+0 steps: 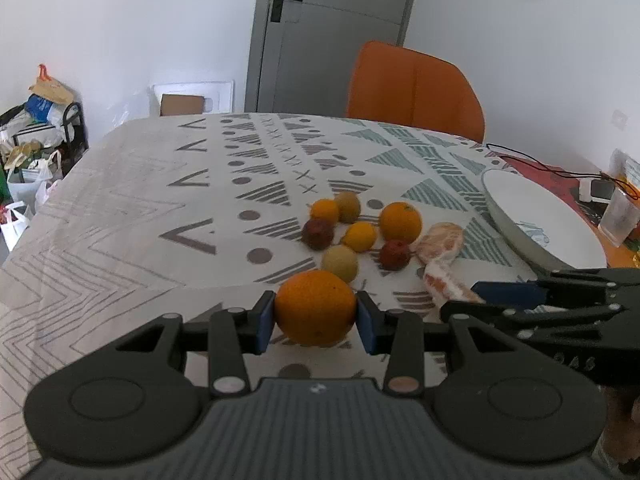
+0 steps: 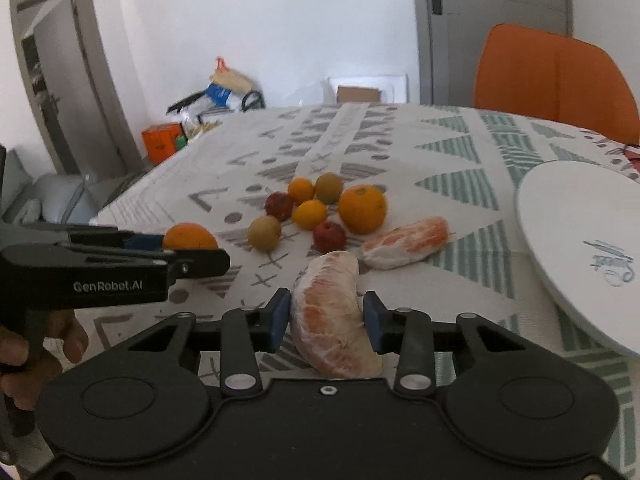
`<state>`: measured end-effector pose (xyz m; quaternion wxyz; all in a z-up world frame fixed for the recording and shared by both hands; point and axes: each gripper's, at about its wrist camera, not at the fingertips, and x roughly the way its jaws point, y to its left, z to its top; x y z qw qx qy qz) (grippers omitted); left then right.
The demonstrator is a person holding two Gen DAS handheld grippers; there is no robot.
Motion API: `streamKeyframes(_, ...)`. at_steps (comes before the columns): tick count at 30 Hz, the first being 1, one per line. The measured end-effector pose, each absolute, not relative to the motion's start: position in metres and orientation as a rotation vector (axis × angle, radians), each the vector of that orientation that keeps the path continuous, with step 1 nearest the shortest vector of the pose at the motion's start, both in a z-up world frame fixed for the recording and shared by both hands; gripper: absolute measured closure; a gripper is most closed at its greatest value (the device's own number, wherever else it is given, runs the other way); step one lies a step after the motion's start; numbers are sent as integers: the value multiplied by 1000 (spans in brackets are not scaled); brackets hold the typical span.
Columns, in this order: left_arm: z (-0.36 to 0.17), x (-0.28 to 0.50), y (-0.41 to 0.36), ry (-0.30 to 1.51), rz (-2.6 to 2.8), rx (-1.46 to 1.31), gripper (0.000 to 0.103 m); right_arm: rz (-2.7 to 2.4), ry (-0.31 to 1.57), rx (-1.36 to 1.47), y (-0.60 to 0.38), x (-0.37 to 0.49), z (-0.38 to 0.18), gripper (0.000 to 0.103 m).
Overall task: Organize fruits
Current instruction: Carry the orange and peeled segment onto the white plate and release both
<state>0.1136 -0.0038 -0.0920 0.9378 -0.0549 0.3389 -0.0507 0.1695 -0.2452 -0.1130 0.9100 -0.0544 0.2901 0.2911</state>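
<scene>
Patterned tablecloth (image 1: 120, 208), white with grey and green geometric print, covers the table; white walls, a grey door (image 1: 320, 32) and an orange chair (image 1: 412, 88) stand behind it.

Item 1: large orange (image 1: 315, 307), at the near edge of the fruit group. It sits between the blue pads of the left gripper (image 1: 316, 316), both pads touching its sides, so the jaws are closed onto it. Whether it rests on the cloth or is lifted clear cannot be told.

Item 2: peeled citrus segment (image 2: 334, 312), pale pith with orange flesh, lying lengthwise between the fingers of the right gripper (image 2: 326, 320). The left pad touches it; the right pad lies against it or just beside it, so the grip appears closed on the segment, though the fisheye makes this uncertain.

Item 3: second peeled segment (image 2: 406, 242), on the cloth just beyond the first, apart from both grippers.

Item 4: second large orange (image 2: 362, 208), behind that segment.

Item 5: loose cluster further back, close together: two small orange citrus (image 2: 309, 214), two dark red fruits (image 2: 329, 236), two green-brown round fruits (image 2: 264, 233).

Item 6: white plate (image 2: 568, 216) with a blue mark, right of the fruit, near the segments but apart from them.

Item 7: bags and clutter (image 1: 36, 136) on the floor at far left, against the wall.
</scene>
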Motion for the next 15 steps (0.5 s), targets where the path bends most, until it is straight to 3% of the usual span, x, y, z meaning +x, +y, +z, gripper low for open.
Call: streamKeyframes(15, -69, 120, -61, 648, -186, -13, 62, 493, 467, 34, -319, 166, -86, 66)
